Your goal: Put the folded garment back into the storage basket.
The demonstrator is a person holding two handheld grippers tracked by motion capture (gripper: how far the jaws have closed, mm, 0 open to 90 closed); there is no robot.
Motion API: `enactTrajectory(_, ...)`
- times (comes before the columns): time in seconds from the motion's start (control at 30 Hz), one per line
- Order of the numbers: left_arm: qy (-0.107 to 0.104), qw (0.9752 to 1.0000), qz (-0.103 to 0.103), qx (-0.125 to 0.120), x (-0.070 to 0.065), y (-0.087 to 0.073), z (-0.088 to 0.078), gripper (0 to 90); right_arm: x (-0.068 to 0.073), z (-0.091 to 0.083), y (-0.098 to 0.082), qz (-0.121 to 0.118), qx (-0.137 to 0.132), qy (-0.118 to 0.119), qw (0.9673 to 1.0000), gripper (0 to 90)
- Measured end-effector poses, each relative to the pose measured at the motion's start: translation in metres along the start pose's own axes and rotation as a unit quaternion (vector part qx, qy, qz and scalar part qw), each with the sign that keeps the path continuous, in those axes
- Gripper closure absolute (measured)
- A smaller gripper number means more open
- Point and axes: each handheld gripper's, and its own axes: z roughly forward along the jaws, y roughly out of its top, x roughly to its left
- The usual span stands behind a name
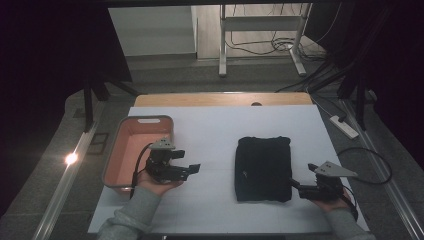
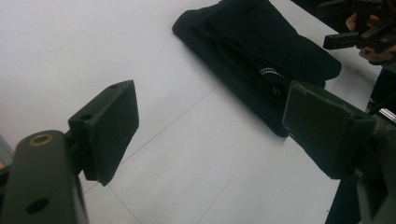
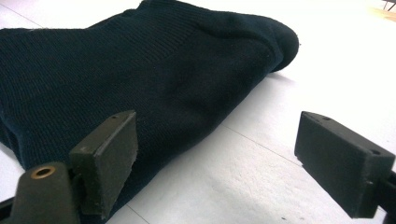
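A folded black knitted garment (image 1: pixel 263 168) lies flat on the white table, right of centre. My left gripper (image 1: pixel 192 169) hovers to its left, next to the basket, open with nothing between its jaws. In the left gripper view the garment (image 2: pixel 261 51) lies ahead, and the right gripper (image 2: pixel 357 32) shows at the top right. My right gripper (image 1: pixel 295 186) sits at the garment's near right corner, open and empty. In the right gripper view the garment (image 3: pixel 140 79) spreads just behind the left jaw, and I cannot tell whether that jaw touches the knit.
A pink-orange plastic basket (image 1: pixel 120 150) stands at the table's left edge, just behind my left hand. The white table top (image 1: pixel 210 135) has bare room between basket and garment. Beyond the far edge are a desk frame (image 1: pixel 260 40), cables and a power strip (image 1: pixel 345 126).
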Motion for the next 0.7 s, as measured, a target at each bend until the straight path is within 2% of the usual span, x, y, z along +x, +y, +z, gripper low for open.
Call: enactTrajectory(0.7, -0.011, 0.9999, 0.005, 0.009, -0.002, 0.013, 0.014, 17.8, -0.001, 0.001, 0.0, 0.001, 0.002, 0.0, 1.0, 14.3)
